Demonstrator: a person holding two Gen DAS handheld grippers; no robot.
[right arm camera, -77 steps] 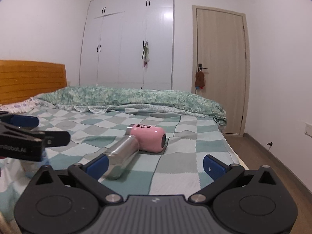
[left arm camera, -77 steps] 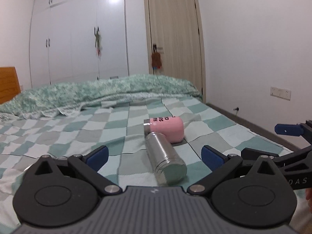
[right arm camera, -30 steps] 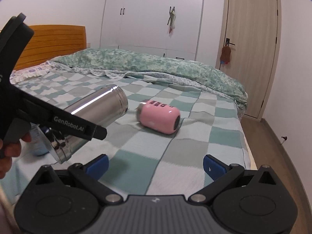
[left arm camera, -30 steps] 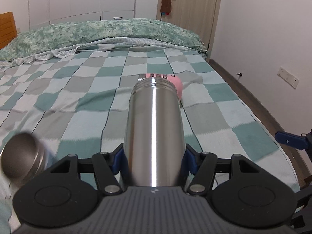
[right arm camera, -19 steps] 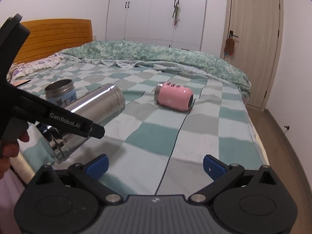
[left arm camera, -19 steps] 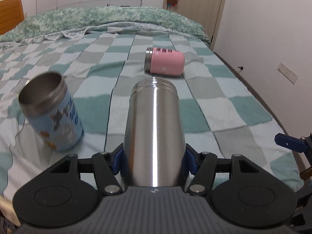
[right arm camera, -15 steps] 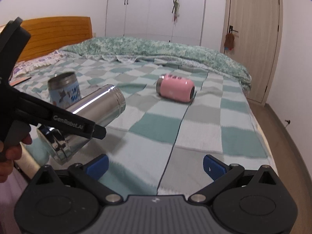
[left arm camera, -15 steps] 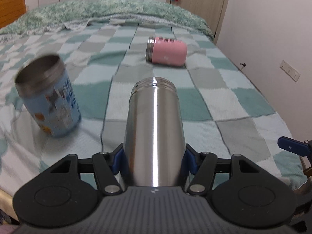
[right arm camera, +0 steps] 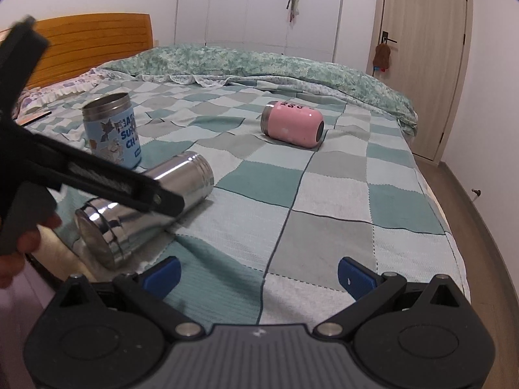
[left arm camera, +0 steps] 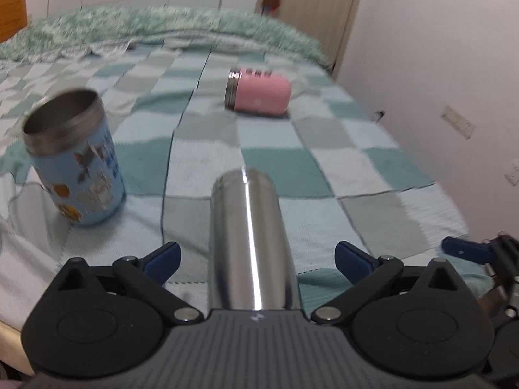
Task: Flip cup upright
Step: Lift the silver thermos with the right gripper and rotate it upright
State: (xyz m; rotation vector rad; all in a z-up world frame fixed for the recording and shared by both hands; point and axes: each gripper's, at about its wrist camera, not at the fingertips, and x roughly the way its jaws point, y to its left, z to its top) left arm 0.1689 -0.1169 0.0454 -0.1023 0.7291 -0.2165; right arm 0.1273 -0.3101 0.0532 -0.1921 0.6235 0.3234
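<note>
Three cups sit on the checked blanket [right arm camera: 324, 194]: a steel cup [left arm camera: 249, 243] lying on its side near the bed's edge, a blue cup [left arm camera: 74, 159] standing upright, and a pink cup [left arm camera: 259, 94] on its side farther back. The left gripper [left arm camera: 256, 259] is spread wide, its pads clear of the steel cup between them. The right gripper [right arm camera: 259, 272] gapes open, empty. Only the right view shows the steel cup's base and the headboard [right arm camera: 97, 42].
</note>
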